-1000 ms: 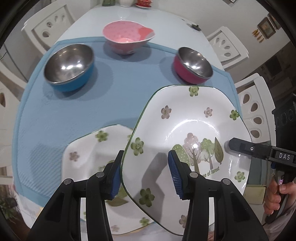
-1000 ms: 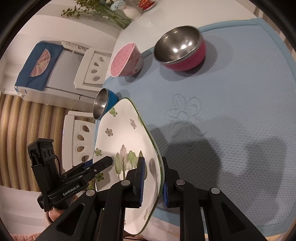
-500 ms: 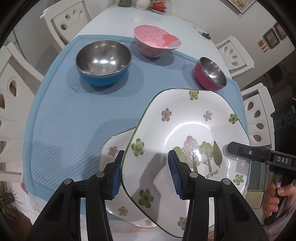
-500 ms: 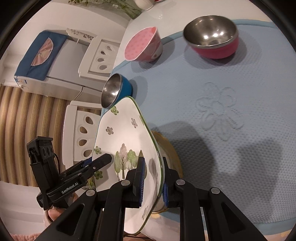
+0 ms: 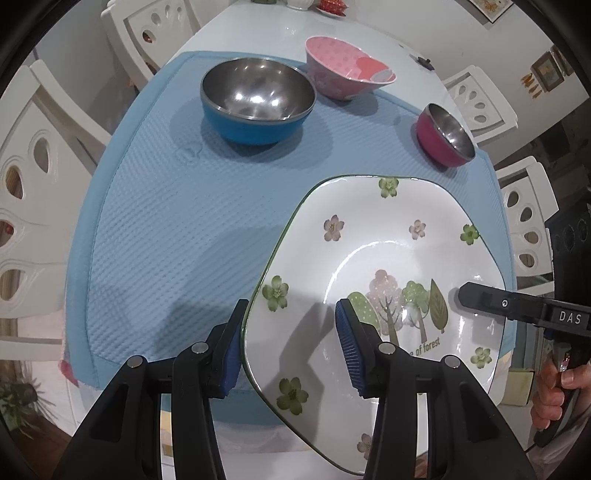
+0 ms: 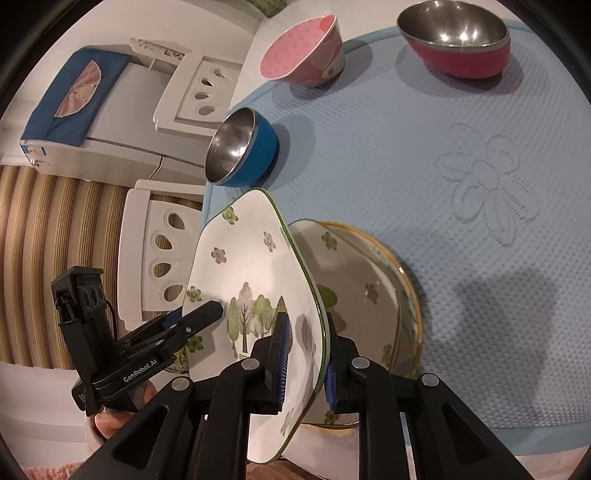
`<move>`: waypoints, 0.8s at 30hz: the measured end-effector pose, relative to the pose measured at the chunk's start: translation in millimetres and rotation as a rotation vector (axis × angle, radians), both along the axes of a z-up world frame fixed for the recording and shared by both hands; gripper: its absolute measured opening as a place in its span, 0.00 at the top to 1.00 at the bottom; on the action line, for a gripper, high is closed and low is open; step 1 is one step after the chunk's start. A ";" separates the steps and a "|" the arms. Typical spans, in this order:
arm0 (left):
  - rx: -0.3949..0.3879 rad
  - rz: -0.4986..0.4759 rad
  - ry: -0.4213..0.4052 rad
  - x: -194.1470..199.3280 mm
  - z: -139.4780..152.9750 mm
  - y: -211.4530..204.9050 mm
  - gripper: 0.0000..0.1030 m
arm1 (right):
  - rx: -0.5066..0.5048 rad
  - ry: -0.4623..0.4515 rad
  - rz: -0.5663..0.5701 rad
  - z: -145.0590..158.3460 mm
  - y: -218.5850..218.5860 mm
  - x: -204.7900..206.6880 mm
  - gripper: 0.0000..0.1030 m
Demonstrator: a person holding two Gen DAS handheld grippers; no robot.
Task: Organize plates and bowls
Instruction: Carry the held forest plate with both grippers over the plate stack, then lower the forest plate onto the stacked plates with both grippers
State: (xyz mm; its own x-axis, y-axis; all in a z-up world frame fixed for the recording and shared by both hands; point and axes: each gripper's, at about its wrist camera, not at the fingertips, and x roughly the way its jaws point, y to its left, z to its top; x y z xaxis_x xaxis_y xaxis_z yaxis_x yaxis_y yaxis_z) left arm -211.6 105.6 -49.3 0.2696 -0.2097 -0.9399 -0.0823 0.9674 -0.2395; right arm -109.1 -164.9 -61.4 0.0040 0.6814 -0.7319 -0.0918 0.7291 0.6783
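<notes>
A white six-sided plate with flowers and trees point(image 5: 388, 266) point(image 6: 251, 280) hangs tilted above the blue mat point(image 5: 166, 240) point(image 6: 461, 240). My left gripper point(image 5: 291, 343) point(image 6: 195, 317) is shut on its left rim. On the opposite rim my right gripper point(image 6: 306, 354) point(image 5: 480, 299) is shut as well. Beneath it a second flowered plate point(image 6: 369, 291) lies on the mat, with a yellow rim showing around it; the left wrist view hides it. Farther back stand a blue steel bowl point(image 5: 258, 107) point(image 6: 240, 147), a pink patterned bowl point(image 5: 347, 74) point(image 6: 303, 51) and a magenta steel bowl point(image 5: 445, 134) point(image 6: 458, 48).
White chairs point(image 5: 37, 184) point(image 5: 476, 99) point(image 6: 159, 266) ring the white table point(image 5: 266, 33). The mat's near edge point(image 5: 155, 373) lies just below my left fingers. A person's hand point(image 5: 554, 387) grips the right handle. Small items sit at the table's far end.
Both grippers carried the plate together across the mat. In the left wrist view the bowls slid right and the lower plate vanished beneath the held one; in the right wrist view it came into sight.
</notes>
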 end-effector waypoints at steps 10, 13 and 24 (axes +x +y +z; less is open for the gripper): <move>0.004 -0.029 0.008 -4.9 -9.5 3.8 0.58 | -0.012 0.015 -0.020 -7.5 5.5 -6.5 0.84; 0.012 -0.039 0.013 -6.0 -12.8 2.8 0.58 | -0.011 0.017 -0.026 -10.3 5.9 -8.4 0.84; 0.057 -0.058 0.027 -9.3 -28.0 -7.6 0.58 | -0.041 0.018 -0.066 -21.2 1.6 -16.9 0.84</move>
State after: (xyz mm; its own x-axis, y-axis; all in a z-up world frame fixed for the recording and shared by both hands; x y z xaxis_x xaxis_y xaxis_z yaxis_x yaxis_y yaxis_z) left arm -220.9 98.0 -77.3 0.2335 -0.1704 -0.9573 -0.0317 0.9827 -0.1826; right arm -126.0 -163.3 -82.6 0.0342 0.6493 -0.7598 -0.0303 0.7606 0.6486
